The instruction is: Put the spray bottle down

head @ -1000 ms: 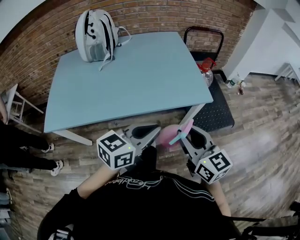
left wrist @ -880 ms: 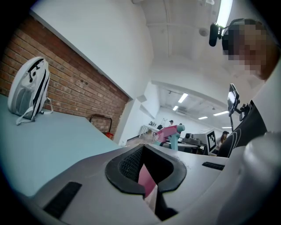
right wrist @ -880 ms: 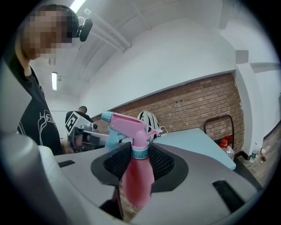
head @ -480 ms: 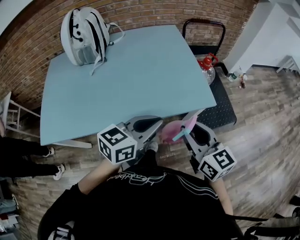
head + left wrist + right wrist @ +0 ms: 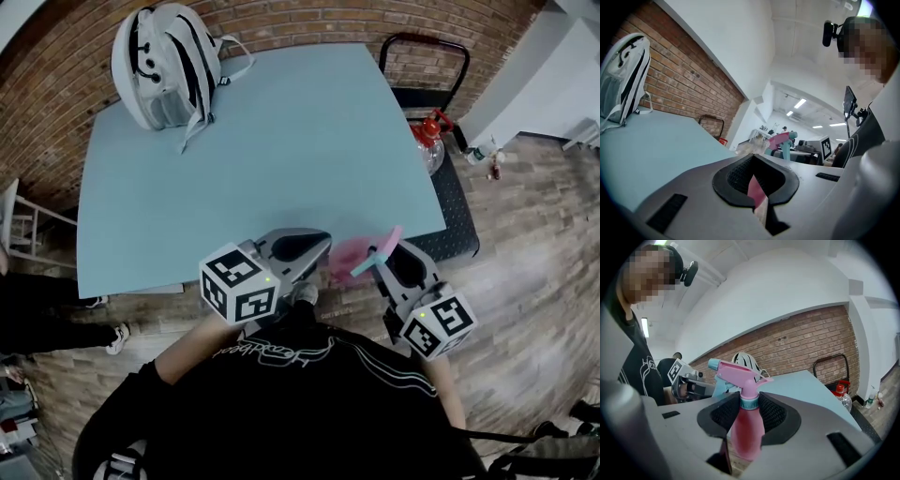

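Open-plan office or lab workspace. Ahead of both pairs of jaws: light blue table (image 5: 272, 150) against exposed brick wall (image 5: 300, 21), grey backpack (image 5: 155, 61) at its far corner. Below: wood-plank floor (image 5: 534, 272). Far beyond the jaws of the left gripper (image 5: 322, 246): ceiling strip lights (image 5: 800, 102), desks with monitors (image 5: 806, 146). Right of the right gripper (image 5: 382, 258) and its jaws: platform trolley (image 5: 457, 216).
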The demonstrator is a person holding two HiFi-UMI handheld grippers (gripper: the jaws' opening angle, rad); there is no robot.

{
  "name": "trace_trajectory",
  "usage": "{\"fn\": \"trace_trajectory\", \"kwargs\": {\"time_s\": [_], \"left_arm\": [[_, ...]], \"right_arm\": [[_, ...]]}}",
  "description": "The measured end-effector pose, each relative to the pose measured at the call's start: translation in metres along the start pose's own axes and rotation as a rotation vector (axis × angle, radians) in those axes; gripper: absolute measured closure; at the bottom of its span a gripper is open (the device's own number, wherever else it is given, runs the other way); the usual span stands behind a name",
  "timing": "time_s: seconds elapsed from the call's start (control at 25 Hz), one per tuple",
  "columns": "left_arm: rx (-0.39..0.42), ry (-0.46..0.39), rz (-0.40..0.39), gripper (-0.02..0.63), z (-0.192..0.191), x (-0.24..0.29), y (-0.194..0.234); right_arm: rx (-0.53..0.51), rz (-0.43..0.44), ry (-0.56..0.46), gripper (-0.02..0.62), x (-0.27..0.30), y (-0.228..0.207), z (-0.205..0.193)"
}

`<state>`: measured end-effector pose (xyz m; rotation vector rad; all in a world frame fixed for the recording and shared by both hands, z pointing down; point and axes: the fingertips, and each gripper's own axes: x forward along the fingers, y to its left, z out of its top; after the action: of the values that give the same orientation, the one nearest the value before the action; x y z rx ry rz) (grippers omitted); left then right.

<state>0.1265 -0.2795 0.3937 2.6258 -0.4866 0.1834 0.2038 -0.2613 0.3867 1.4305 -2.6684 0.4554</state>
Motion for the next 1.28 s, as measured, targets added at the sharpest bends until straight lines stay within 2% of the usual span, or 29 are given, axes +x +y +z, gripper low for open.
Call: {"fn": "trace_trajectory", "kwargs": {"time_s": [0.56,0.72,1.08,1.28], "left_arm": [[-0.027,0.013,0.006,0.598,0.009,0.01,0.039],[-0.034,0.02,0.008,0.598,0.008,0.012,0.043],[-0.059,0.025,0.032,0.598,0.007,0.01,0.067],[-0.072,0.035,0.046,0.598,0.007,0.013,0.082]], "right_arm": [[0.014,0.005,0.029,0.465,0.042,-0.022,0.001],[-0.024,-0.017,0.035,0.465,0.051,-0.033,-0.002],[-0.003,-0.062,0.044,0.465,0.081,-0.064,-0.009],[-0.046,-0.076,0.052,0.465,0.102,-0.076,-0.011]]}}
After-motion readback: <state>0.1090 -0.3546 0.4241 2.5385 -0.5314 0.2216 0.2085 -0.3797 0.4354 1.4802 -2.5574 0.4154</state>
